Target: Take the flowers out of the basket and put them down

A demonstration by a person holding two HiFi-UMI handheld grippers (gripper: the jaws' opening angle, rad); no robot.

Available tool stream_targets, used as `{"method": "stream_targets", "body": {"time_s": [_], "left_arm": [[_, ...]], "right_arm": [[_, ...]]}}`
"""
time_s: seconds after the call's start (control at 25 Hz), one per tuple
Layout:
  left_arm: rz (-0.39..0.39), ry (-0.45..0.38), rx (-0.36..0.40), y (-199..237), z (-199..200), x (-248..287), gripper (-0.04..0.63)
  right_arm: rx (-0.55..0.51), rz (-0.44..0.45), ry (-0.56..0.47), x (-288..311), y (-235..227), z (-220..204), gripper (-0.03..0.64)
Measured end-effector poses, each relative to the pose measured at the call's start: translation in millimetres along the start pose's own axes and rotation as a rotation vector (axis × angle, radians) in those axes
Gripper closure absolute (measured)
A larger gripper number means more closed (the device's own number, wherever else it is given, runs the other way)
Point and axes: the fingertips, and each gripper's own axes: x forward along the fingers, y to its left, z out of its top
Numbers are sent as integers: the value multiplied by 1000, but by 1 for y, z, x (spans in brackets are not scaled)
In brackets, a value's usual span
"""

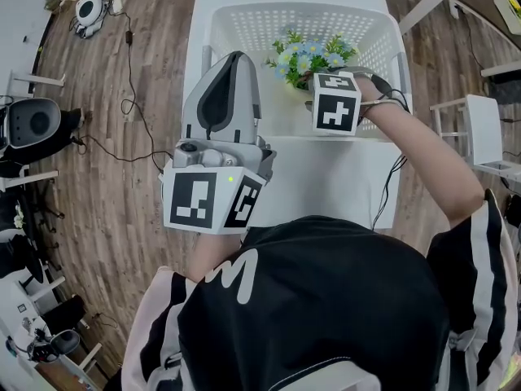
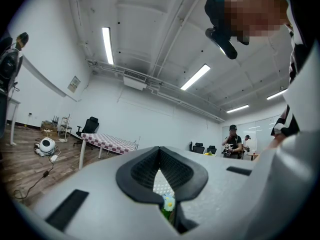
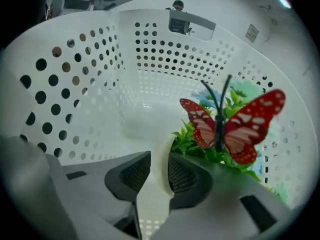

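Observation:
A bunch of blue and white artificial flowers [image 1: 309, 55] with green leaves stands in a white perforated basket [image 1: 228, 19] on a white table [image 1: 326, 177]. In the right gripper view a red butterfly [image 3: 235, 124] sits on a stem above the leaves [image 3: 187, 139]. My right gripper [image 3: 159, 156] is down inside the basket at the foot of the flowers. Its jaws stand apart, with a white curved edge, seemingly the pot [image 3: 161, 146], between them beside the right pad. My left gripper [image 1: 234, 62] is held above the table's left side, shut on nothing.
The basket's far wall has a handle slot [image 3: 192, 21]. Around the table lies a wooden floor [image 1: 122, 177] with a cable [image 1: 130, 96], and white stools [image 1: 476, 133] stand to the right. In the left gripper view, other tables, chairs and people are far off.

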Motion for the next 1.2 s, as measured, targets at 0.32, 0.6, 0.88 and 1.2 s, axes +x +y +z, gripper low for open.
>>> {"method": "stream_targets", "body": {"time_s": [0.32, 0.6, 0.88, 1.2], "left_arm": [[4, 5, -3, 0, -1, 3, 592], [5, 2, -7, 2, 2, 1, 592], [13, 1, -1, 4, 1, -1, 592], [-9, 1, -1, -7, 0, 4, 592]], "right_arm": [[39, -34, 31, 4, -8, 1, 551], [34, -58, 10, -1, -7, 2, 558], [37, -88, 3, -16, -10, 3, 563], [61, -117, -44, -56, -11, 11, 563]]}}
